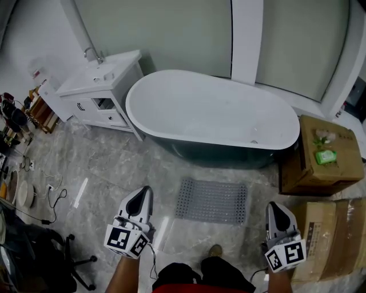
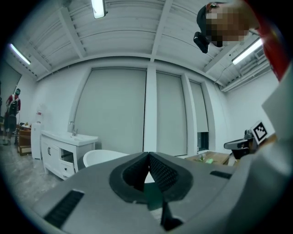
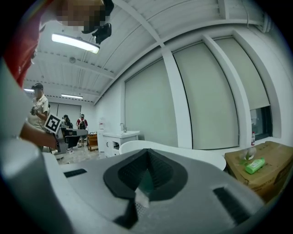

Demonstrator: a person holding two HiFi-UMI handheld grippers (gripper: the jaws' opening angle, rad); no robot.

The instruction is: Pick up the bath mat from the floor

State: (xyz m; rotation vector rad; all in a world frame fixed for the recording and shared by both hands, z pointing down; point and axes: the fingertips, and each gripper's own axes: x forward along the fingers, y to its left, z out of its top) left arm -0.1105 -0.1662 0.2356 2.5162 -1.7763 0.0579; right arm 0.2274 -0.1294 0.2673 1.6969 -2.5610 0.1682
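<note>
Jaws clenched tight on both my left gripper (image 1: pixel 145 193) and right gripper (image 1: pixel 275 207), nothing held in either. Bath mat (image 1: pixel 211 201) lies flat on the floor (image 1: pixel 103 166) between the two pairs of tips, with the bathtub (image 1: pixel 213 112) beyond it.

Bright, even light from ceiling tubes (image 2: pixel 98 8) above me, pale glare streaks on the glossy floor (image 1: pixel 82 192), soft shadows, my gripper views bowed, dark-cornered, foreground blurred.
</note>
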